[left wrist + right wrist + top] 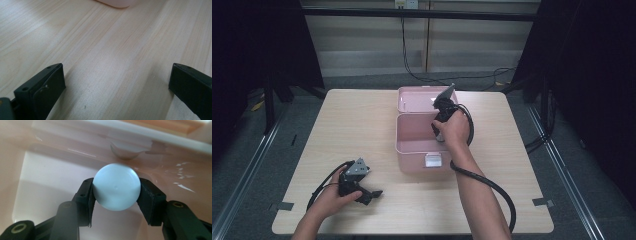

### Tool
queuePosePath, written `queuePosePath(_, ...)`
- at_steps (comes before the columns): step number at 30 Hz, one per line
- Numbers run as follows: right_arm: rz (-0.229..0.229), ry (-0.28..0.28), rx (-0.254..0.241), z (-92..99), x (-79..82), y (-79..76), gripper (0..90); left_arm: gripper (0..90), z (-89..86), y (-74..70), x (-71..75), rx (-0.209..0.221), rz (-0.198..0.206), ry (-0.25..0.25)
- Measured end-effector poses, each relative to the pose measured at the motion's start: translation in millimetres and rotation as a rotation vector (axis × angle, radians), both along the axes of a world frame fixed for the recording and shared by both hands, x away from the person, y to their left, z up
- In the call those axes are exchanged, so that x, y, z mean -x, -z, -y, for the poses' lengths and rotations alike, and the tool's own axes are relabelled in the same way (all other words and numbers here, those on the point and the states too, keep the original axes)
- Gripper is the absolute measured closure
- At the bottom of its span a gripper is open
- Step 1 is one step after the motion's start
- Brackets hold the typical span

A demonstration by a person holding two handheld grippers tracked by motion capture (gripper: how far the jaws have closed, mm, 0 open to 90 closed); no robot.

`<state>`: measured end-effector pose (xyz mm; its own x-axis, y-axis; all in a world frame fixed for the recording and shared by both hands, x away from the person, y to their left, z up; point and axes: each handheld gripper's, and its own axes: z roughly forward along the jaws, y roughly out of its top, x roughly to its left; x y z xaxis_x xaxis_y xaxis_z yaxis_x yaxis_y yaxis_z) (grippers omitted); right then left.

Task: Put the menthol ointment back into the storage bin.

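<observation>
The right tongs [116, 188] pinch a pale blue ball [116, 187], one pad pressed to each side of it, and hold it inside the lower half of the pink box [412, 150]. In the right gripper view the ball sits at the centre of the frame, with the box's pale floor below it and its glossy inner wall across the top; whether the ball rests on the floor or hangs just above it I cannot tell. In the high view the right hand [455, 129] reaches down into the box at the centre of the frame, and the ball itself is hidden under it.

The left tongs [116, 82] are spread wide with nothing between them — bare wood of the bench [107, 50] lies in the gap, and a corner of the pink box shows at the top edge of that view. In the high view the left hand [337, 195] rests on the bench at the lower left, well apart from the box.

Judging from this, the work is at its middle: the box stands open, its lid [417, 99] tipped back toward the top of the frame, and the ball is gripped within it — either about to be let go or about to be lifted out. Closing the lid would be left.

Count: one box with one lid, one ball, two tongs, one bench.
</observation>
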<state>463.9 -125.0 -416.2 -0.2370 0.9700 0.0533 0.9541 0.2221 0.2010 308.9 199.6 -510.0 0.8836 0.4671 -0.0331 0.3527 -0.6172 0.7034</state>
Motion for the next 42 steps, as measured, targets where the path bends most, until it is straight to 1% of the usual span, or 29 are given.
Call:
queuePosePath(6,0.003,0.004,-0.006,-1.7,-0.4,2.1,49.8,0.0,0.1,0.2,0.0,0.003,0.001,-0.002)
queuePosePath(18,-0.001,0.006,0.006,-2.3,0.1,7.2,49.6,0.0,0.1,0.2,0.0,0.002,0.002,-0.002)
queuePosePath(22,0.015,0.006,0.004,-1.7,0.4,3.4,49.1,0.0,0.1,0.2,0.0,0.002,0.001,-0.002)
queuePosePath(31,0.002,0.008,0.006,-2.2,0.9,4.9,49.1,0.0,0.1,0.2,0.0,0.003,0.001,-0.002)
queuePosePath(36,0.006,0.007,0.003,-2.0,1.0,3.3,49.0,0.0,0.0,0.2,-0.1,0.005,0.000,-0.002)
queuePosePath(42,-0.001,0.007,-0.006,-0.3,2.5,-0.8,47.8,0.0,-0.1,0.0,-0.1,0.001,-0.001,0.000)
